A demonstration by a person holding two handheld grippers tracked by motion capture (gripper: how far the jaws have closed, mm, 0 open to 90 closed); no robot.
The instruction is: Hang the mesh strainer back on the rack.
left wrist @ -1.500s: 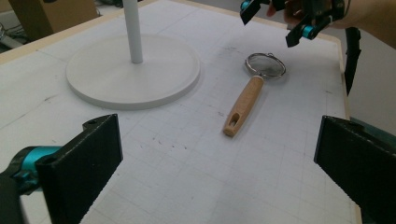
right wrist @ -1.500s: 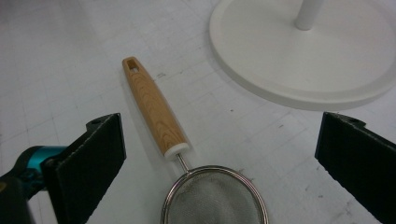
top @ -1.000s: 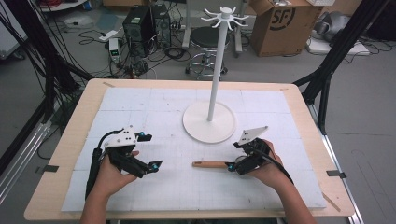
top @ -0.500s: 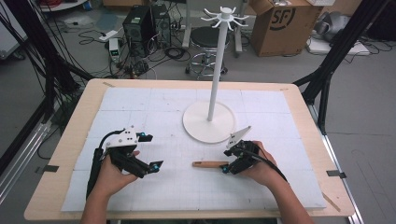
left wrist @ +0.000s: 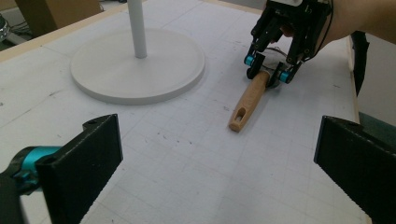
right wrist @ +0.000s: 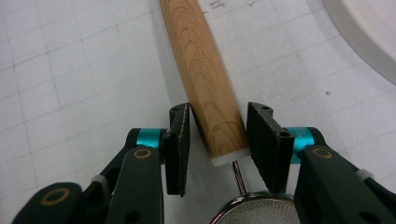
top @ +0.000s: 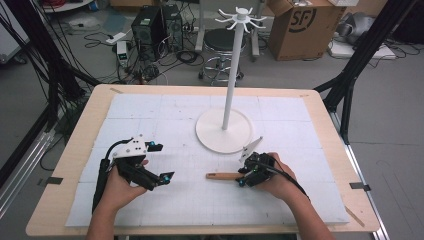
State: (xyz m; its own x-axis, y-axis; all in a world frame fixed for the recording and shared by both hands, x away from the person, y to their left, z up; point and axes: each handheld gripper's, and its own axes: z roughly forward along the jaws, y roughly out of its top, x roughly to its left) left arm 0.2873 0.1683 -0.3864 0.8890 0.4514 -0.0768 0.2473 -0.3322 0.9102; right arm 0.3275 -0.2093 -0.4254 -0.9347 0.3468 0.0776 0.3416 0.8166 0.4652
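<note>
The wooden-handled strainer (top: 222, 176) is seen in the high view lying on the white mat (top: 150, 115), near the stand base (top: 210, 135). The right gripper (top: 242, 175) is positioned at its handle end. The left gripper (top: 161, 164) is held well apart, jaws spread. In the left gripper view, the handle (left wrist: 247, 100) is flanked by the right gripper's jaws. In the right gripper view, the handle (right wrist: 205, 79) is bracketed by both jaws, with a gap visible on the left side; a firm grasp cannot be told.

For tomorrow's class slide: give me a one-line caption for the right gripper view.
Right claw straddles the wooden handle lying on the gridded mat, near its strainer end.
</note>
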